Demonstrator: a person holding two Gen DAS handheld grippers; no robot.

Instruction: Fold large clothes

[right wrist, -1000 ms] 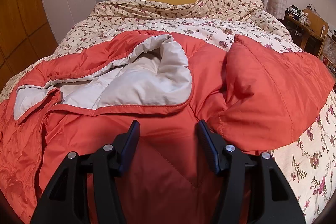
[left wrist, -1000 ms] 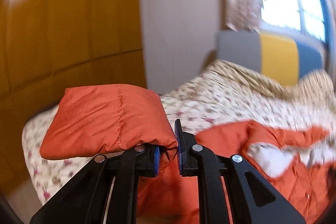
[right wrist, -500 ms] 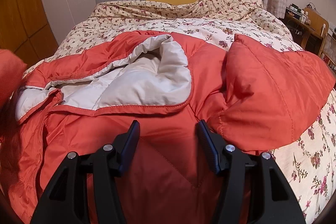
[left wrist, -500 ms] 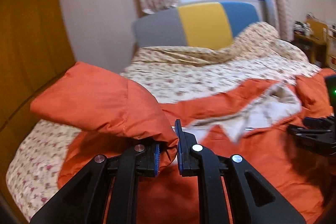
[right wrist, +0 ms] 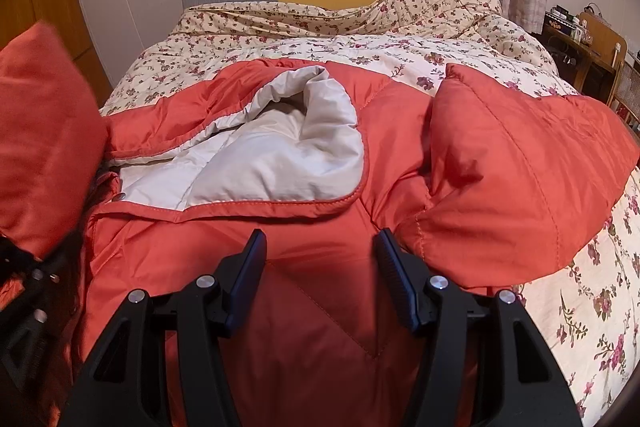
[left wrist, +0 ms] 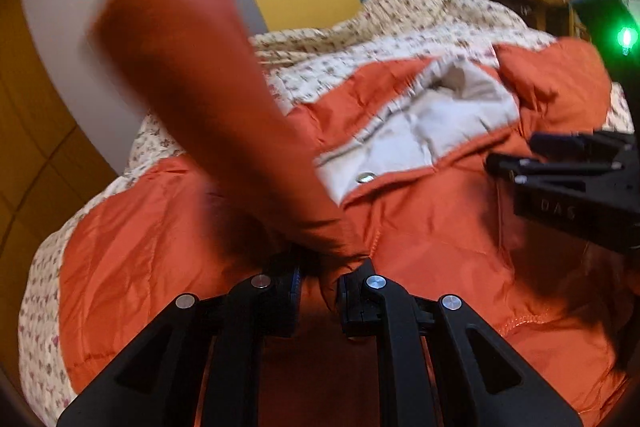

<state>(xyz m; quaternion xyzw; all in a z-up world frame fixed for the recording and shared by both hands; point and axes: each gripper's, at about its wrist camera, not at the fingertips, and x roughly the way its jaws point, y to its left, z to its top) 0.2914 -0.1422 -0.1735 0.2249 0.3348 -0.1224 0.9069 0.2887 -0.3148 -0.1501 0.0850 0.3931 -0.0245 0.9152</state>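
Since the earlier frame the left gripper (left wrist: 319,281) has swung the sleeve (left wrist: 208,99) from the bed's edge inward over the jacket (right wrist: 320,307), its jaws now slightly parted and the blurred cuff just ahead of them; whether they still grip it cannot be told. The right gripper (right wrist: 320,269) is unmoved, jaws wide apart and holding nothing, above the jacket's body. The jacket lies spread on the floral quilt (right wrist: 360,47), pale lining (right wrist: 280,151) exposed, the other sleeve (right wrist: 520,179) folded in.
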